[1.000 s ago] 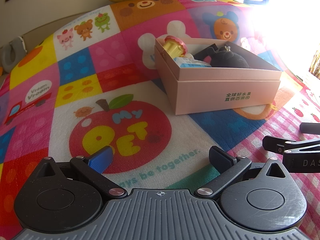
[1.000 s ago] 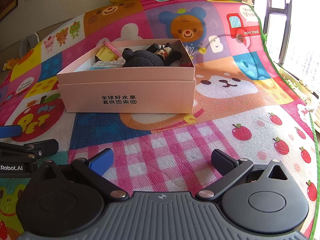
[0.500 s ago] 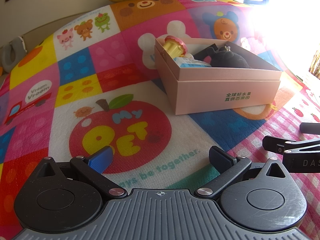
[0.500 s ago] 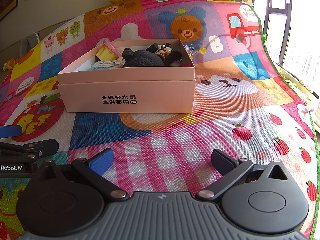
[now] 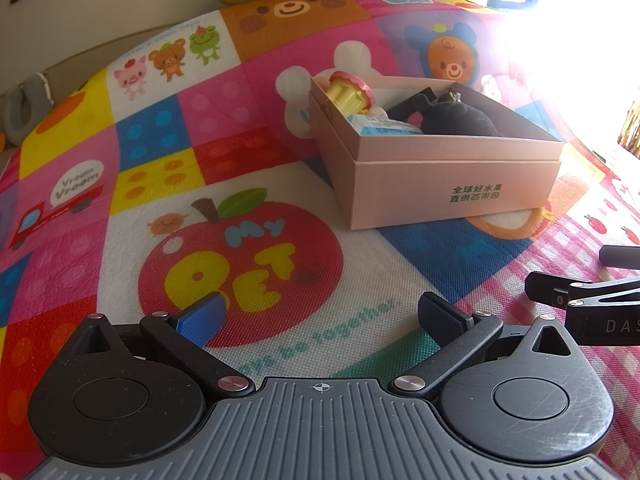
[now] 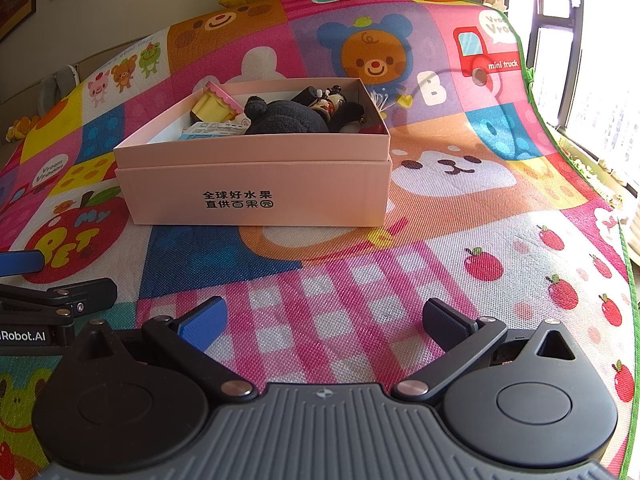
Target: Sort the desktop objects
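From the left wrist view, the left tongs sit low over the cartoon play mat with their fingers spread wide apart and nothing between them, one blue pad and one black pad, hovering over the big red apple print. Ahead and a bit to the right is the pink box, an open cardboard one with green Chinese lettering on its front wall, sitting flat on the mat. Inside it you can see a yellow cupcake toy with a pink frilly top at the back left corner, a small blue and white carton lying just in front of it, and a black plush toy filling the middle. The right tongs poke in from the right edge, near the mat. Right side of the frame is totally blown out by sunlight. Switching to the right wrist view, the right tongs are also wide open and empty, over the pink checkered patch of the mat. The pink box is straight ahead, and the black plush is plainly the biggest thing in it, with the cupcake toy tipped over at the left and a small dark figure toy tucked behind the plush. The left tongs show at the left edge, beside the apple print.
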Action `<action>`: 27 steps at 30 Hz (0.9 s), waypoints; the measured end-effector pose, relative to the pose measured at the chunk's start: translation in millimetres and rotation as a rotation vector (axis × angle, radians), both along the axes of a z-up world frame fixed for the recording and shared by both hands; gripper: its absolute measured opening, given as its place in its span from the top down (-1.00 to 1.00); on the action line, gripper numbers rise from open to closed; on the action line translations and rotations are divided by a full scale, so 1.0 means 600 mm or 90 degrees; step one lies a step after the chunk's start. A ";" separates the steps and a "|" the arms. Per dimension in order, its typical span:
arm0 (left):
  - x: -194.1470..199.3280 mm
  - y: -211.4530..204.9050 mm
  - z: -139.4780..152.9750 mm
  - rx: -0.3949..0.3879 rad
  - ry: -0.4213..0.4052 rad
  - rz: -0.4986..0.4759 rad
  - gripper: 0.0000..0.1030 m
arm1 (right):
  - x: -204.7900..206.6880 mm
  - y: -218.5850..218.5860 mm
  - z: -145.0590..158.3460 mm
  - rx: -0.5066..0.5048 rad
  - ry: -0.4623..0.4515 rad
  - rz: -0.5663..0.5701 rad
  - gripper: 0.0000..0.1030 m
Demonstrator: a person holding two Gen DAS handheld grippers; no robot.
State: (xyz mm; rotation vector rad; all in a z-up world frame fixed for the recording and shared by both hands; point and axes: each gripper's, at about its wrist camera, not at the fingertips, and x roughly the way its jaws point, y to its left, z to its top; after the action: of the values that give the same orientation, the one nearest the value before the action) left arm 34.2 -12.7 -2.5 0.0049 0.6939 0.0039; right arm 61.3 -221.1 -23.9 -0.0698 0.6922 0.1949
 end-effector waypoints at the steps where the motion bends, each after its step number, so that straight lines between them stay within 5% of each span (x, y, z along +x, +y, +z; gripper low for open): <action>1: 0.000 0.000 0.000 0.000 0.000 0.000 -1.00 | 0.000 0.000 0.000 0.000 0.000 0.000 -1.00; 27: 0.001 0.000 0.002 -0.002 0.001 -0.001 -1.00 | 0.000 0.000 0.000 0.000 0.000 0.000 -1.00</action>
State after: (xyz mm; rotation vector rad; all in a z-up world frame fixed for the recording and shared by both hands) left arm 34.8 -12.7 -1.5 0.0028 0.6953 0.0016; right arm 61.0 -221.1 -23.9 -0.0694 0.6920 0.1952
